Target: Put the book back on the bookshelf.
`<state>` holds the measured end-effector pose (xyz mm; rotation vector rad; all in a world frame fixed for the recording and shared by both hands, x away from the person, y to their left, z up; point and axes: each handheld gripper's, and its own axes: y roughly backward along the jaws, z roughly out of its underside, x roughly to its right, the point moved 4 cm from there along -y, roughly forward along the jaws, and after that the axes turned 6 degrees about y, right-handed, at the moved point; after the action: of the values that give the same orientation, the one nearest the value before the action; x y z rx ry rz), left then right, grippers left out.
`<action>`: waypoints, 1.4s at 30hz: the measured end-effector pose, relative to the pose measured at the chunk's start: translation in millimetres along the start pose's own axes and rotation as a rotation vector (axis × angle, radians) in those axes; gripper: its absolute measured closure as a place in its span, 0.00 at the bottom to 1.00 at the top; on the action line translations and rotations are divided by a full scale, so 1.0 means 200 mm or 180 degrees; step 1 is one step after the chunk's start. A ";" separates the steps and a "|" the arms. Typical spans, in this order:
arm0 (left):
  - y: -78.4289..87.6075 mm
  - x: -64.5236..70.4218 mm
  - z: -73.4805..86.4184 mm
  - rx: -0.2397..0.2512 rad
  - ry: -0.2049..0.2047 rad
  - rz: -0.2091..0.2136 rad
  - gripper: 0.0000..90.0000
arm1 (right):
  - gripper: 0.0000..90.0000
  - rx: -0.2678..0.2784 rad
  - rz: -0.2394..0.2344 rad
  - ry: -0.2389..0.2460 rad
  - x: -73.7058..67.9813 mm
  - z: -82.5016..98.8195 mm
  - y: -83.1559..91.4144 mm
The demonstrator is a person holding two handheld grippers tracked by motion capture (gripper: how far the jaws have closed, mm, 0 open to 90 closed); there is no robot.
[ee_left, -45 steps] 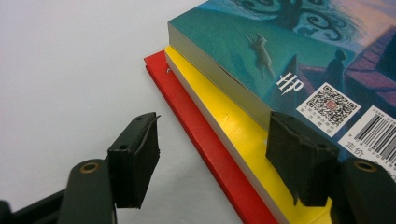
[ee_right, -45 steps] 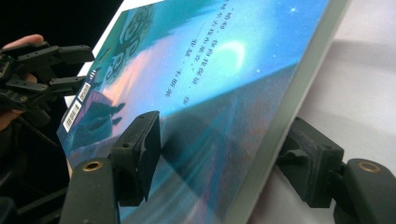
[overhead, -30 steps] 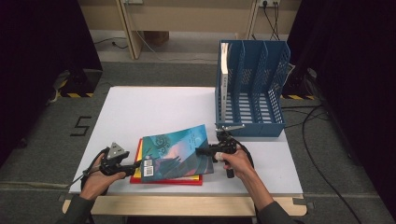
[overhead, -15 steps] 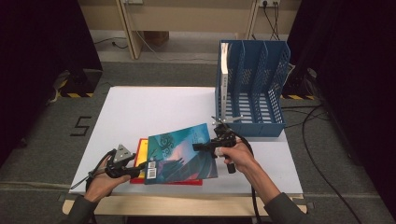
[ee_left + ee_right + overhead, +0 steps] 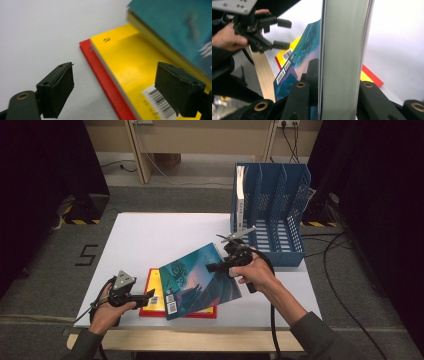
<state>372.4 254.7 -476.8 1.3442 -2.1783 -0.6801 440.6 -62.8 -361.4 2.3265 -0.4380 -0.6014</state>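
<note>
Right gripper [image 5: 216, 266]: jaws just closing, now clamped on the right edge of teal book [image 5: 200, 281], page block upright between the pads in the right gripper view. Teal book tilted, right edge raised off the stack, lower left corner over yellow book [image 5: 156, 287] and red book [image 5: 177, 313] beneath. Left gripper [image 5: 148, 298]: jaws just opening, now wide apart, nothing between the pads, level at the left edge of the stack on white table [image 5: 150, 240]. Blue file rack [image 5: 280, 220] at the far right of the table, one white book [image 5: 240, 200] upright in its leftmost slot.
</note>
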 end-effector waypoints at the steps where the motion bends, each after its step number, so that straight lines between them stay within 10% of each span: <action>1: -0.01 -0.02 0.01 -0.0045 0.0020 -0.0021 0.17 | 0.82 -0.0027 0.0019 0.0005 -0.01 -0.01 0.01; 16: -0.07 -0.22 0.07 -0.0165 0.0574 -0.0199 0.17 | 0.82 -0.0493 0.0686 0.0293 -0.06 -0.12 0.33; 22: -0.08 -0.25 0.09 -0.0236 0.0572 -0.0257 0.17 | 0.82 -0.0653 0.0973 0.0488 -0.05 -0.10 0.46; 27: -0.09 -0.23 0.11 -0.0277 0.0288 -0.0314 0.15 | 0.82 -0.0726 0.1145 0.0371 -0.01 -0.03 0.57; 33: -0.10 -0.23 0.11 -0.0276 0.0280 -0.0332 0.14 | 0.82 -0.0857 0.1331 0.0342 -0.01 0.00 0.70; 42: -0.10 -0.23 0.11 -0.0273 0.0277 -0.0334 0.14 | 0.82 -0.0987 0.1295 0.0197 0.04 0.06 0.68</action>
<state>389.5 291.6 -511.9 1.4240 -1.9993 -0.7318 420.5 -169.5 -278.2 1.8846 -0.7120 -0.3674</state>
